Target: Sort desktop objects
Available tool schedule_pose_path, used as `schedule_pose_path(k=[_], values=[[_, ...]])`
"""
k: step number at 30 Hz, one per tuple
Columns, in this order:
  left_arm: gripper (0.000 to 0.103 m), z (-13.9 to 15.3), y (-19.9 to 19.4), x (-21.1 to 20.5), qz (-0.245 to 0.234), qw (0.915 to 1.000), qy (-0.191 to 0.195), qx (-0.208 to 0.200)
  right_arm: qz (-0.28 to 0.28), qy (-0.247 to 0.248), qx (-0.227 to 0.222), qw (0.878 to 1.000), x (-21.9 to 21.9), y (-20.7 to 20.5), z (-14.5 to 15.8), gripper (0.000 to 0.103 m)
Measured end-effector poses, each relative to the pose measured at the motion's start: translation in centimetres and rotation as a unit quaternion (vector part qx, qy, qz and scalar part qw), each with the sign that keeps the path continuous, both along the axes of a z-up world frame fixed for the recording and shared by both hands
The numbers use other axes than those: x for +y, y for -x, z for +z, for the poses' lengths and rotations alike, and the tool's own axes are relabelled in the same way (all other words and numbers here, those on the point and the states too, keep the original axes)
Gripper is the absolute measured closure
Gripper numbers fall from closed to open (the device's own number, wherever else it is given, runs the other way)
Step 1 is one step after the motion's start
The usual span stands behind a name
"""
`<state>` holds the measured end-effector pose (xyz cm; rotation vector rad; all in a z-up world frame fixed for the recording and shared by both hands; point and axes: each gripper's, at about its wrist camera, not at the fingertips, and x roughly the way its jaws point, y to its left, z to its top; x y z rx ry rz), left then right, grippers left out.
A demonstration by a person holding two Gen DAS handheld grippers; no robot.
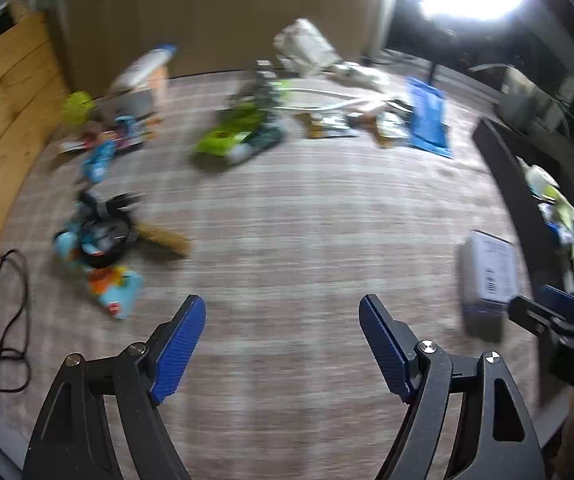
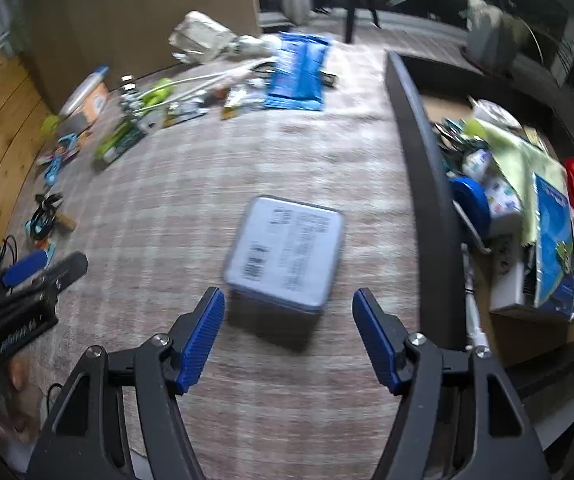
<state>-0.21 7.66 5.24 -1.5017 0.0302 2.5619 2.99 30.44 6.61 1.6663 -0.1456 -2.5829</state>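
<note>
Counter: checked cloth (image 2: 287, 380) covers the counter, a bright window behind it, both views blurred.
Right gripper (image 2: 289, 300): fingers apart, nothing between them, tilted down over the cloth.
Tin (image 2: 285, 254): flat, square, pale, with a printed label; lies on the cloth just beyond the right fingers, not touched.
Left gripper (image 1: 283, 308): fingers apart over bare cloth, empty.
Bin (image 2: 415, 152): dark-walled, right of the tin, already full of mixed items.
Left clutter: black cable (image 1: 7, 320), blue packets (image 1: 117, 292).
Far edge: green box (image 1: 235, 136), blue pouch (image 2: 299, 72), white cables, crumpled bag.
</note>
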Motion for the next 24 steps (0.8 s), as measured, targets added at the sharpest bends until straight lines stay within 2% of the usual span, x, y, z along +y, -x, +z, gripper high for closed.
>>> schedule_pose_path(k=[6,13,21,24], values=[[0.027,0.0,-0.7,5.2,-0.062,0.9980,-0.009,-0.007,-0.014,0.017,-0.016,1.000,2.5,1.5,-0.2,0.037],[0.027,0.1,-1.5,9.2,-0.122,0.9924,-0.009,-0.007,0.003,0.038,-0.029,0.999,2.3,3.1,-0.2,0.037],[0.027,-0.3,-1.0,11.6,-0.145,0.9888,-0.032,-0.012,-0.004,0.089,-0.085,0.992,2.5,5.1,-2.1,0.037],[0.027,-0.6,-0.6,12.4,-0.154,0.9872,-0.035,-0.016,-0.006,0.090,-0.096,0.991,2.4,5.4,-2.6,0.037]])
